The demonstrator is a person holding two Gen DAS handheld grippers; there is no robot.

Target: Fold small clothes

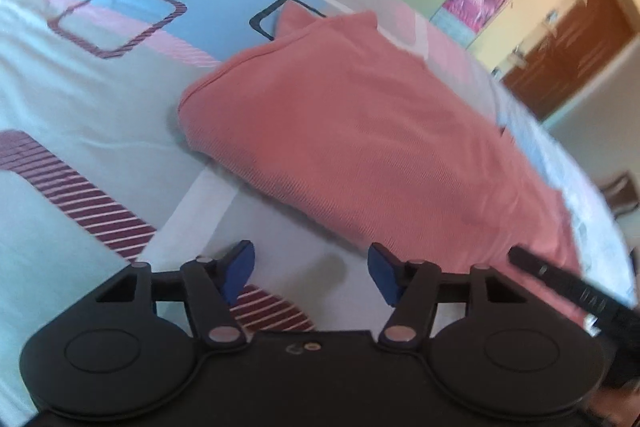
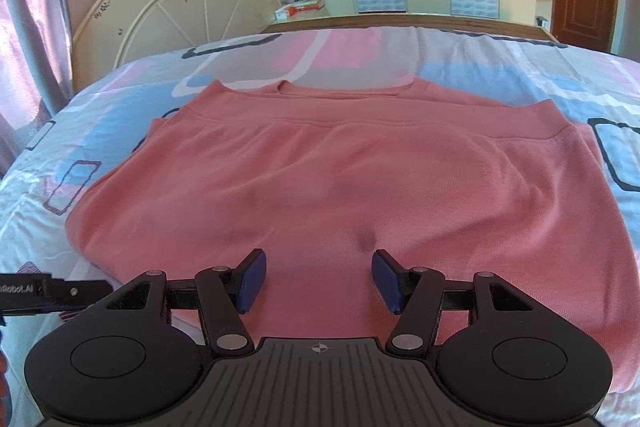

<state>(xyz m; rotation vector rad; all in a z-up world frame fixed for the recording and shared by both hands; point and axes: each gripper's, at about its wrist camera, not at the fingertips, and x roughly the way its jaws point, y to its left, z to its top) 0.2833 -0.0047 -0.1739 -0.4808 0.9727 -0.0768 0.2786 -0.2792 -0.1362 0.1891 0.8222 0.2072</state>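
Here, notes as seen from the two wrist views.

Garment: a salmon-pink knit top (image 2: 340,179), lying flat on a bedsheet (image 2: 500,67), already doubled over on itself; a stitched hem band runs straight across the upper layer on the far side from the right gripper, and the neckline edge of the under layer shows just beyond it.
Garment surface: mostly smooth, with soft wrinkles and one small dimple just ahead of the right gripper's fingertips.
Garment, left wrist view: the same top (image 1: 360,131) shows a rounded folded edge on its near left side; it lies ahead of and to the right of the left gripper.
Bedsheet: pale, printed with pink and blue blocks and dark outlined squares (image 1: 120,19).
Right gripper (image 2: 319,281): jaws about half apart, blue pads clear of each other; only the flat cloth shows in the gap. Whether the pads touch the cloth I cannot tell; nothing is pinched.
Left gripper (image 1: 311,273): jaws parted, empty, over bare sheet just short of the top's near edge; its right pad sits close to that edge, contact unclear.
Other: each view shows part of the opposite tool at its edge, a black bar (image 2: 48,291).
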